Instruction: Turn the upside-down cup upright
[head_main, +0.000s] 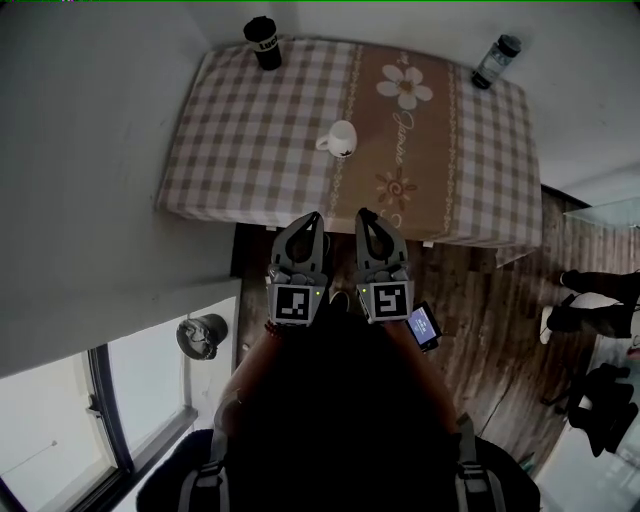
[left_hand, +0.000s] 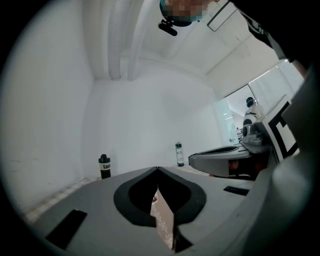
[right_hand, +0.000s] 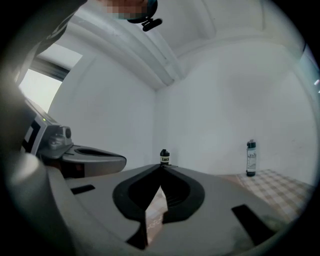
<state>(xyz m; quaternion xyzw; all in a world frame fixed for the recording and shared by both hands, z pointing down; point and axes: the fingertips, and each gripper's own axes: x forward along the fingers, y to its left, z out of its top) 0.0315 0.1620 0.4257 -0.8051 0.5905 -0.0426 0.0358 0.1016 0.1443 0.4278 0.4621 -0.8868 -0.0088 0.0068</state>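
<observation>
My left tongs (head_main: 310, 220) and right tongs (head_main: 362, 216) hover side by side at the near edge of the checked bench (head_main: 250, 150), both pinched together. A white cup (head_main: 341, 138) sits mid-bench. A black flask (head_main: 263, 42) and a clear bottle (head_main: 495, 61) stand at the far corners.

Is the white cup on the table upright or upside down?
Upside down, it seems: in the head view the white cup shows a closed white top and no open mouth.

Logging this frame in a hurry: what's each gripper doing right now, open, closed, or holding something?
Left gripper: closed, holding nothing.
Right gripper: closed, holding nothing.
</observation>
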